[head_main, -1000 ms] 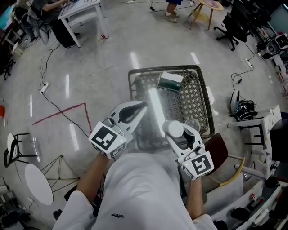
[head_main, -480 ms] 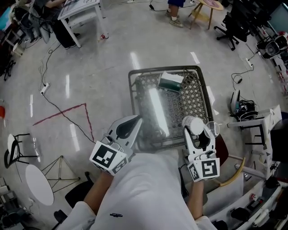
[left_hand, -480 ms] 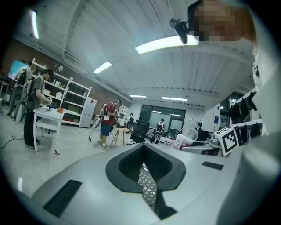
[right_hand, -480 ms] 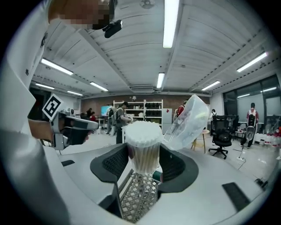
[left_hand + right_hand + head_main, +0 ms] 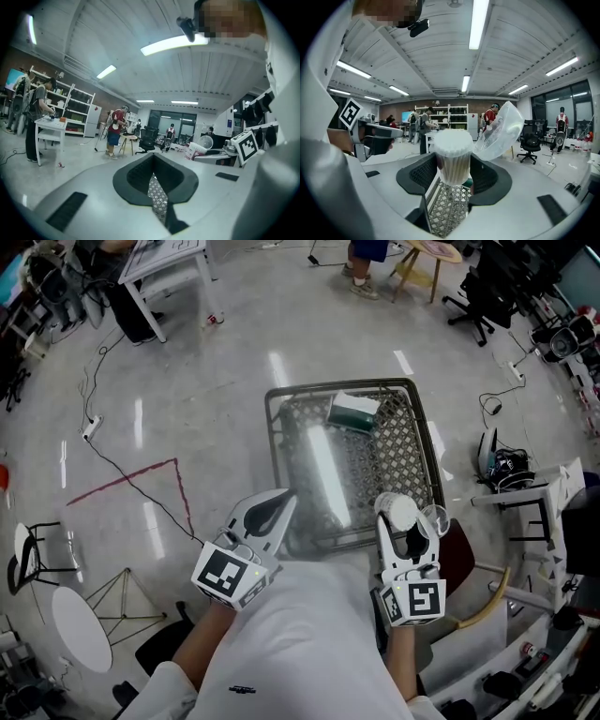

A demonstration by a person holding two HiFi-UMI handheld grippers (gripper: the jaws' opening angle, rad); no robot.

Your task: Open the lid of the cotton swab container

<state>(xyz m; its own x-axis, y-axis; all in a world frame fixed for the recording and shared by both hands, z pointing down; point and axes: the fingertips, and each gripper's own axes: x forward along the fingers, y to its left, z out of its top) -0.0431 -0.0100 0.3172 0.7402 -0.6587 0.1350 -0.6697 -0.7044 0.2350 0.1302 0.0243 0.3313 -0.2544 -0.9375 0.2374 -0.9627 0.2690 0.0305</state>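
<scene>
- Gripping the cotton swab container (image 5: 452, 161) by its sides, the right tool (image 5: 403, 521); clear lid (image 5: 500, 130) flipped open.
- Closed and empty, the left tool (image 5: 273, 512), at the mesh bench (image 5: 398, 451) edge.

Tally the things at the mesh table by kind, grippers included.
Grippers: 2 (left gripper, jaws shut on nothing; right gripper, jaws on the cotton swab container)
Cotton swab container: 1, clear lid flipped open
Green box: 1
Mesh table: 1
Total: 5
</scene>
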